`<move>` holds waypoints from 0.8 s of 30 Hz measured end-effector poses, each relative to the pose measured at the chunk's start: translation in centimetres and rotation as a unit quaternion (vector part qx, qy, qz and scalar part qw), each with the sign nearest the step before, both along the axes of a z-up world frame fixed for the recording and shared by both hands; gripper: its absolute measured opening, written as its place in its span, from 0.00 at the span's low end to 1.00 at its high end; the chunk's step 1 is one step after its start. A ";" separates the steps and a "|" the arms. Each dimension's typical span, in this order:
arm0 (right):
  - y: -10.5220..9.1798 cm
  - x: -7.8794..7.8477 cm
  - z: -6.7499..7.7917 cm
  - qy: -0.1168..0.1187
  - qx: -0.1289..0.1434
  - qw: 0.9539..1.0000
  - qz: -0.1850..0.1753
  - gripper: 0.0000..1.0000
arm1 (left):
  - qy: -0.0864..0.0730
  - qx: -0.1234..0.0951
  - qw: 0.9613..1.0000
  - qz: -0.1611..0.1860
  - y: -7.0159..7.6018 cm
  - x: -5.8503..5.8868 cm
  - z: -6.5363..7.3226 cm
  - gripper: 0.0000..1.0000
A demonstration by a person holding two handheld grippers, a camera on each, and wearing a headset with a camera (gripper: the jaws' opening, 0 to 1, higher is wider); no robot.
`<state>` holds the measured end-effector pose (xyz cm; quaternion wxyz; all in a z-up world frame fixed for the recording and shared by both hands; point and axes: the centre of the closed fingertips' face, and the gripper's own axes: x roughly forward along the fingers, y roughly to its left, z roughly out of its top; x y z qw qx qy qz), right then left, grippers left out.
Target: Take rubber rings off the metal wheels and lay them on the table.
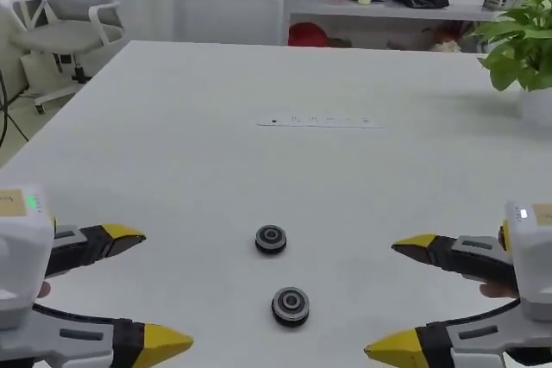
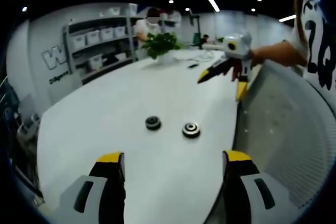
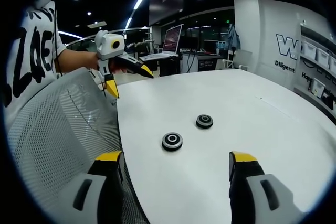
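Note:
Two small metal wheels with black rubber rings lie flat on the white table (image 1: 216, 152). The farther wheel (image 1: 271, 240) (image 2: 153, 123) (image 3: 204, 121) and the nearer wheel (image 1: 291, 306) (image 2: 191, 129) (image 3: 172, 140) sit a little apart. My left gripper (image 1: 161, 289) (image 2: 173, 158) (image 3: 133, 86) hovers open to the left of them, with nothing between its yellow-tipped jaws. To their right, my right gripper (image 1: 384, 299) (image 3: 175, 157) (image 2: 220, 88) is open too, and holds nothing. Neither gripper touches a wheel.
A thin printed strip (image 1: 319, 121) lies mid-table. A potted plant (image 1: 520, 32) stands at the table's far right edge. An office chair (image 1: 65, 36) is beyond the far left corner. A mesh chair back (image 3: 58, 135) is close to the near edge.

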<state>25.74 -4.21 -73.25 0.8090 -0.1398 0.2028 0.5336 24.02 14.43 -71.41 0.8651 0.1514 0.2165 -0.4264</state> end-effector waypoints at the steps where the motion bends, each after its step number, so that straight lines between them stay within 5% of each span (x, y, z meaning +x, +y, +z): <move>1: 0.0 0.1 -0.1 0.000 0.000 1.000 0.001 0.78 | 0.001 0.000 1.000 -0.002 -0.1 0.0 0.0 0.77; 24: 1.2 1.9 -1.4 0.013 -0.005 1.000 0.019 0.67 | 0.009 0.002 1.000 -0.027 -1.3 2.2 -1.3 0.71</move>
